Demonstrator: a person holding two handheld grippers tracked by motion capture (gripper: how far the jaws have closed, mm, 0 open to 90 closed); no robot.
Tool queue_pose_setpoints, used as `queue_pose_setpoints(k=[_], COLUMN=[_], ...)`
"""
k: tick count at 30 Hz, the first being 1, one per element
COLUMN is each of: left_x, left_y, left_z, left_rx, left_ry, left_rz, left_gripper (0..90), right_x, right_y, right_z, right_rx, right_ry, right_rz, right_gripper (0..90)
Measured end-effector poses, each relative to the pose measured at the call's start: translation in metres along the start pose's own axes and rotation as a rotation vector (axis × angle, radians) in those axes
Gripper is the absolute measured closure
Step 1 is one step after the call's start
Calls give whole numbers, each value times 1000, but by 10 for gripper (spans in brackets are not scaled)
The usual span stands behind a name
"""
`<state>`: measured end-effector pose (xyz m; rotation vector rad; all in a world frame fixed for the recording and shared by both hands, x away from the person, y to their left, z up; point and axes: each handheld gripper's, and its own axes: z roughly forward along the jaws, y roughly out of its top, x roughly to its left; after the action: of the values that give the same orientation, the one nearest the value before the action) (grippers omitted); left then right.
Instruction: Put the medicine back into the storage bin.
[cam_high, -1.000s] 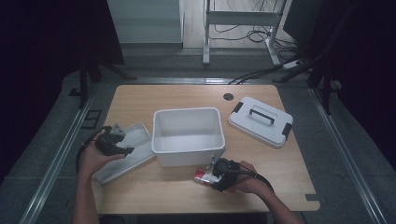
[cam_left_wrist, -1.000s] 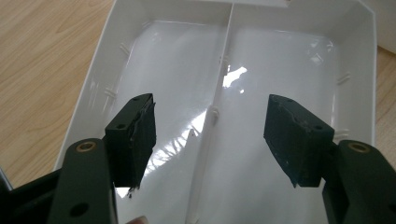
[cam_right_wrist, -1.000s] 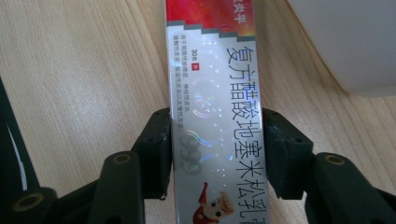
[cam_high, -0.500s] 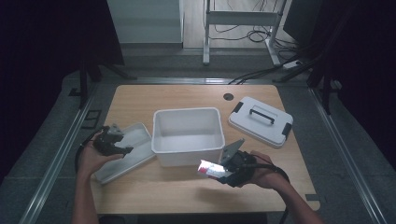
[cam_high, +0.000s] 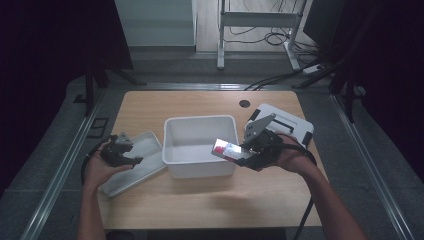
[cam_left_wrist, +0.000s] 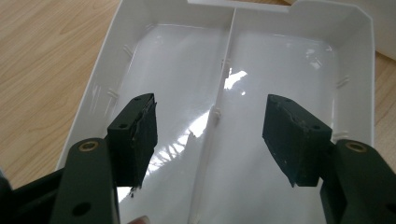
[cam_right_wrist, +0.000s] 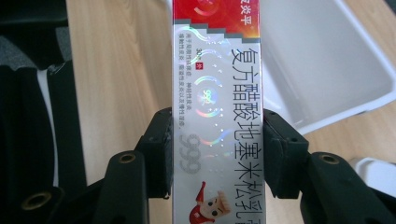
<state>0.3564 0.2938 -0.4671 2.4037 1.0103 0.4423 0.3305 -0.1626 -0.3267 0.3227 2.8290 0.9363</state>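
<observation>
Clamped between the jaws of the right gripper (cam_high: 246, 151) is a silver and red carton (cam_high: 226, 148) printed with Chinese characters and the number 999, seen close up in the right gripper view (cam_right_wrist: 217, 121) with both black jaws pressed against its long sides. In the high view the carton is held just over the right rim of the white open bin (cam_high: 200, 145) that stands at the middle of the wooden table (cam_high: 200, 205), its free end reaching over the bin's inside. Behind the right hand (cam_high: 290, 157), a white lid with a handle (cam_high: 287, 125) is seen lying near the table's right edge. A small dark round hole (cam_high: 244, 103) is visible in the tabletop behind the bin. The left gripper (cam_high: 120, 150) is held by the left hand (cam_high: 102, 167) over a shallow white tray (cam_high: 132, 165) lying just beside the bin on its left. In the left gripper view the two jaws of that gripper (cam_left_wrist: 212, 135) are set wide apart with nothing between them, and below them the glossy tray (cam_left_wrist: 116, 65) is shown divided by a thin central rib (cam_left_wrist: 219, 93) into two compartments. Whether the jaw tips touch the tray floor cannot be told.
</observation>
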Motion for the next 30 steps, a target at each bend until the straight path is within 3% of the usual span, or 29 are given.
queue_pose_setpoints(k=[16, 30], left_x=[-1, 0], left_y=[1, -1], left_z=[8, 7], left_rx=[26, 25], left_ry=[-11, -18], left_rz=[0, -4], left_gripper=[357, 361], right_x=[-39, -52], right_y=[19, 40], right_z=[15, 32], right_rx=[16, 34], right_ry=[-13, -8], right_rz=[-26, -59], right_gripper=[510, 509])
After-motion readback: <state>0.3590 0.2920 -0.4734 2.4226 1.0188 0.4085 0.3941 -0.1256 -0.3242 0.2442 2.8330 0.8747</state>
